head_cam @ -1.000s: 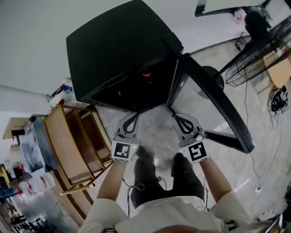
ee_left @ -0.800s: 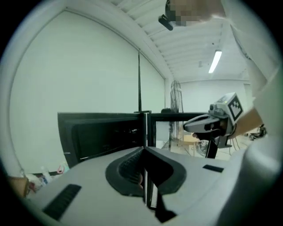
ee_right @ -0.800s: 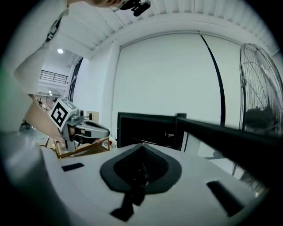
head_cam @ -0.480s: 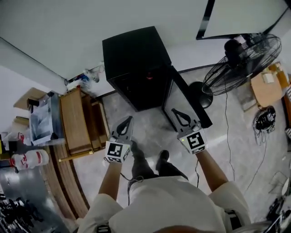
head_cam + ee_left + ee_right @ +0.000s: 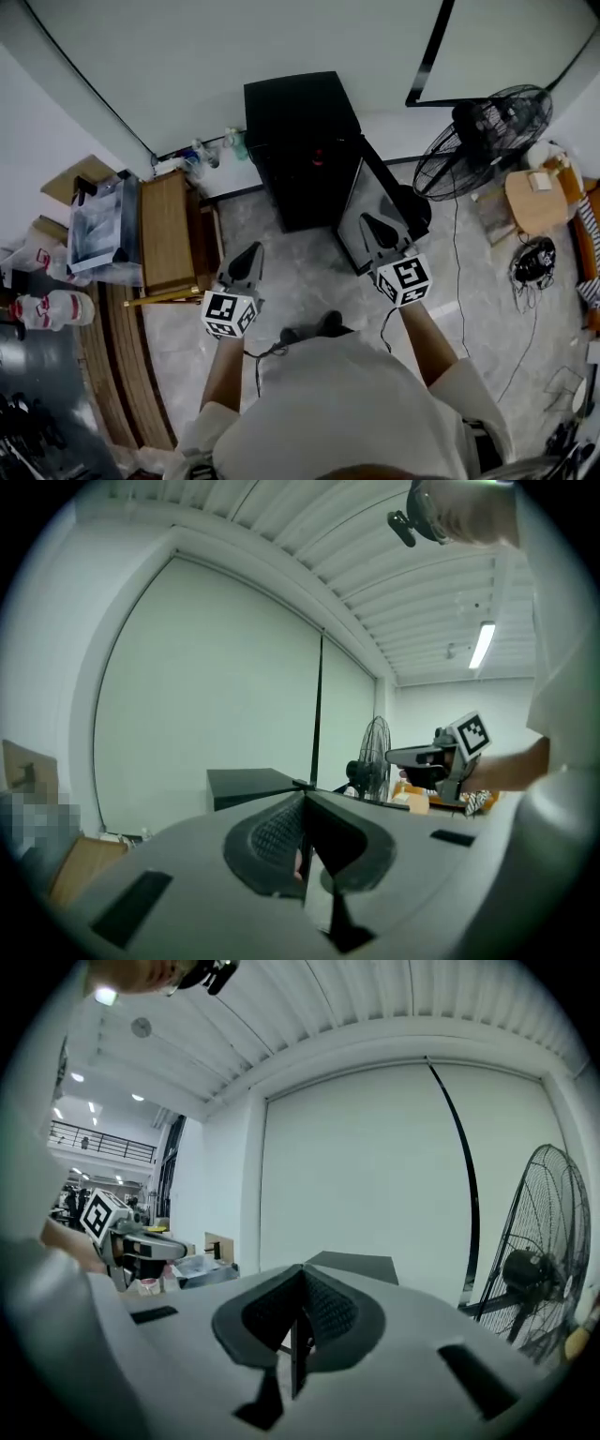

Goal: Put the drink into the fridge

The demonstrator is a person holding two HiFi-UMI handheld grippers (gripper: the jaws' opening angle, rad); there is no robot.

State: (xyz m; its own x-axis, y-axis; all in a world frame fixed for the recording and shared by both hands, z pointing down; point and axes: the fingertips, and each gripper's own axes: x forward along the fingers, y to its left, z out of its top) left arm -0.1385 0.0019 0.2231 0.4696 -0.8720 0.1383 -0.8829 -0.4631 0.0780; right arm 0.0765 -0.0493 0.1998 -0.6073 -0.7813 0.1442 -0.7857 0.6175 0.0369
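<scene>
Left gripper and right gripper closed, empty; drink, perhaps the red spot, inside fridge; door open, probably awaiting closure.

Fridge, fan on floor

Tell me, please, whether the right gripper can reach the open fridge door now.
Probably yes: the right gripper is shut and empty, and nothing shows between it and the fridge door ahead.

Black fridge upright, door open, reddish drink inside
</scene>
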